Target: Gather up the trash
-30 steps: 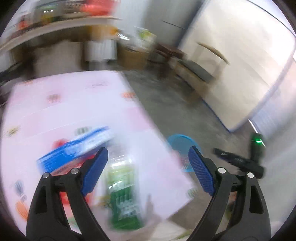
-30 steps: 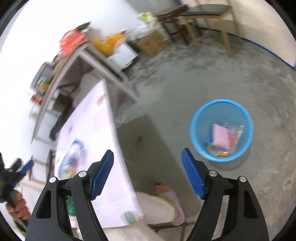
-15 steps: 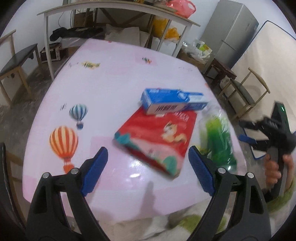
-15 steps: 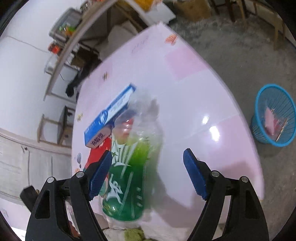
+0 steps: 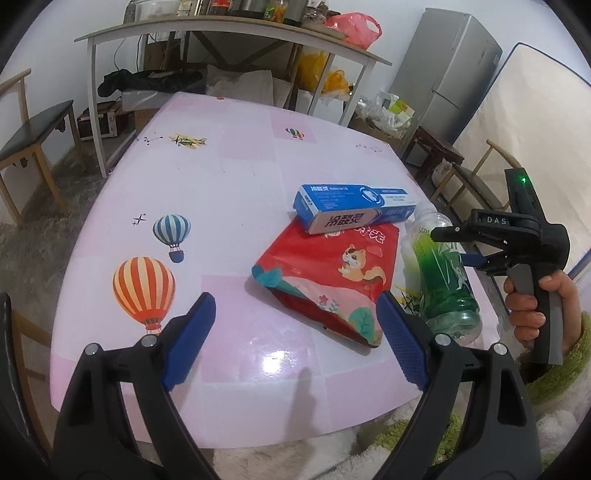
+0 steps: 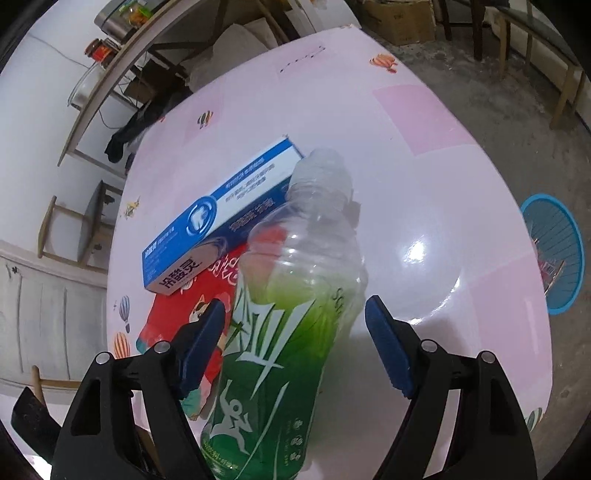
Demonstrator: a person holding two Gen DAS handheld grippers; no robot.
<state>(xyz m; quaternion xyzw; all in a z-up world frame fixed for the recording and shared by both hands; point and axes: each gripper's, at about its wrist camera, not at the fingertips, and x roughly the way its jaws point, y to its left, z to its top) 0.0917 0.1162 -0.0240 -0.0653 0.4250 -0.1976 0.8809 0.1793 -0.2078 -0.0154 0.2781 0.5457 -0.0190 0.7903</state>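
Note:
A clear bottle with a green label (image 6: 284,332) lies on the pink table (image 5: 229,177), between the open jaws of my right gripper (image 6: 295,350); it also shows in the left wrist view (image 5: 439,280). Next to it lie a red snack bag (image 5: 332,273) and a blue toothpaste box (image 5: 351,208) resting on the bag's far end. My left gripper (image 5: 295,339) is open and empty, near the table's front edge, short of the red bag. The right gripper body (image 5: 517,236) shows at the right in the left wrist view.
A blue trash basket (image 6: 554,254) with some wrappers stands on the floor beyond the table's right edge. Chairs (image 5: 33,140) stand to the left and right. A shelf table (image 5: 221,33) and a fridge (image 5: 450,70) are behind.
Both grippers swung from the floor and basket back over the table. The right gripper has closed in around the green bottle. The left view has steadied before the red bag.

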